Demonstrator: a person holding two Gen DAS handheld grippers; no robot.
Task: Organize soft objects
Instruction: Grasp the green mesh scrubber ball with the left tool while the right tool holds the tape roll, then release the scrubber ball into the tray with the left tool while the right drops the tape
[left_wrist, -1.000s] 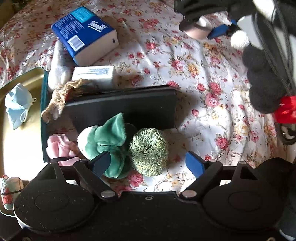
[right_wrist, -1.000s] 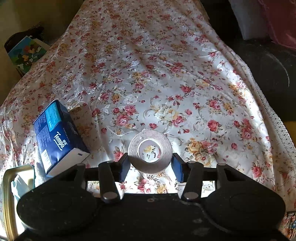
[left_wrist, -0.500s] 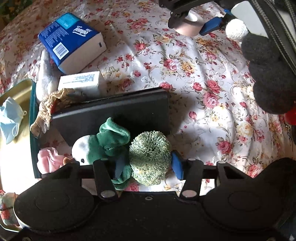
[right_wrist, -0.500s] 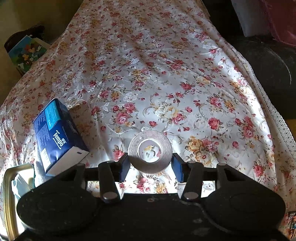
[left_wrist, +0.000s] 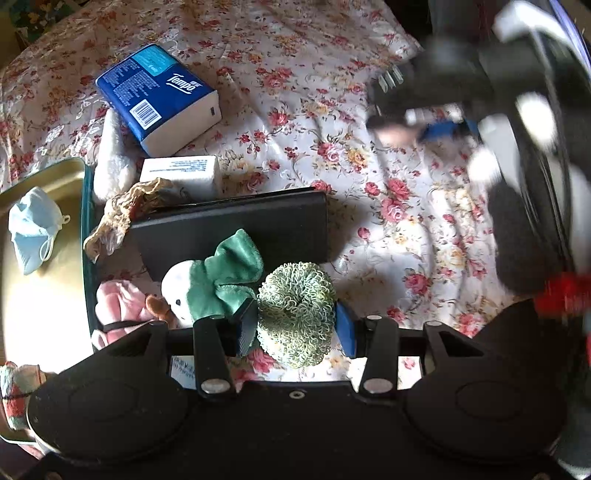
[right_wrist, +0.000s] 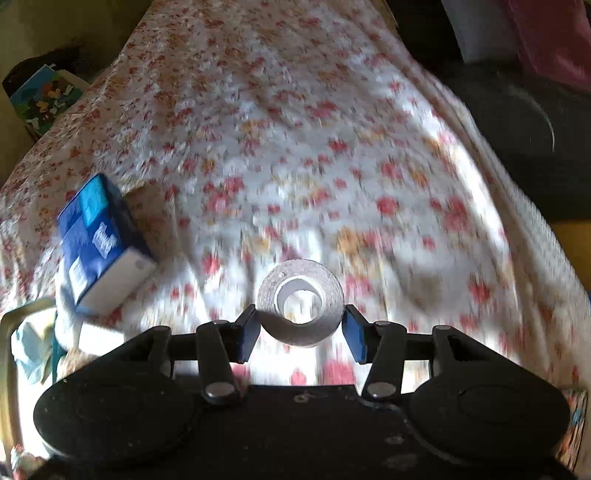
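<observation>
My left gripper (left_wrist: 297, 328) is shut on a green looped scrunchie (left_wrist: 295, 314), held just over the flowered cloth. A green and white plush toy (left_wrist: 210, 284) lies against its left finger, in front of a black case (left_wrist: 236, 229). A pink soft item (left_wrist: 118, 306) lies further left. My right gripper (right_wrist: 301, 334) is shut on a grey tape roll (right_wrist: 301, 308) and holds it above the cloth; that view is motion-blurred. It also shows blurred in the left wrist view (left_wrist: 417, 122).
A gold tray (left_wrist: 44, 295) at the left holds a blue face mask (left_wrist: 33, 229). A blue Tempo tissue pack (left_wrist: 159, 96), a white tissue packet (left_wrist: 184, 173), a white fuzzy item (left_wrist: 110, 158) and a tan net (left_wrist: 122, 214) lie behind the case. Dark plush (left_wrist: 524, 236) is at right.
My left gripper closed onto the green scrunchie and lifted slightly. My right gripper, still holding the tape roll, is moving fast, and the tissue pack now looks closer in its view.
</observation>
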